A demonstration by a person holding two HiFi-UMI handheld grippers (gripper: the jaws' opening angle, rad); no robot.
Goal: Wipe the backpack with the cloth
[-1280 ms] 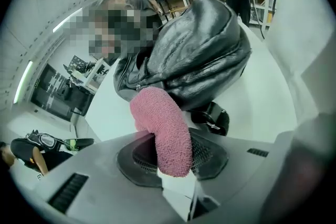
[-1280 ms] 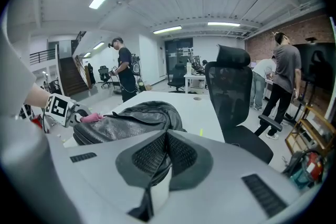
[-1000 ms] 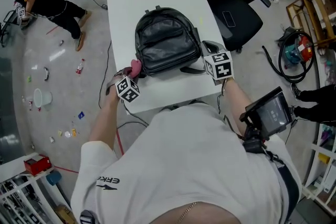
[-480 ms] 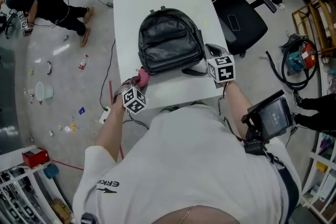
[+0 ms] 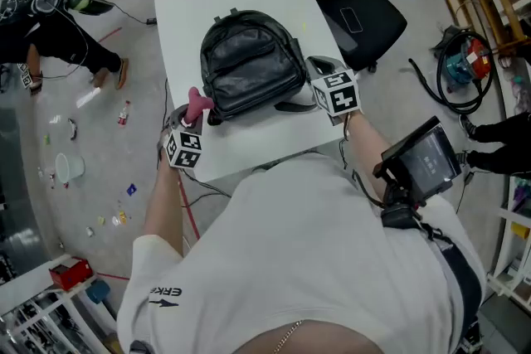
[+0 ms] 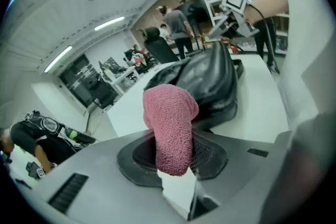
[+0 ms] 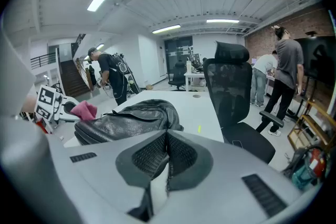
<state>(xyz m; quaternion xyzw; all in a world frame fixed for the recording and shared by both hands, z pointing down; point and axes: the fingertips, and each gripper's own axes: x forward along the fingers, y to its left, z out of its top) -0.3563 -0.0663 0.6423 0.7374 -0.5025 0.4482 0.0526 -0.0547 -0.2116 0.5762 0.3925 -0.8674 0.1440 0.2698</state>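
Note:
A black leather backpack point(image 5: 249, 62) lies flat on the white table point(image 5: 249, 147). My left gripper point(image 5: 192, 113) is shut on a pink cloth point(image 5: 195, 103), held just off the backpack's lower left corner. In the left gripper view the cloth point(image 6: 170, 128) sticks up between the jaws with the backpack point(image 6: 209, 81) behind it. My right gripper point(image 5: 319, 70) is at the backpack's right side, jaws shut with nothing between them. The right gripper view shows the backpack point(image 7: 128, 119) lying to the left and the pink cloth point(image 7: 84, 109) beyond it.
A black office chair point(image 5: 357, 4) stands at the table's far right. A person point(image 5: 50, 37) crouches on the floor at left among scattered small items. Cables and an orange tool point(image 5: 465, 66) lie on the floor at right. A tablet point(image 5: 423, 166) hangs at my right side.
The left gripper with the pink cloth has drifted along the backpack's lower left corner and now stands slightly further left of it. The right gripper stays at the backpack's right side.

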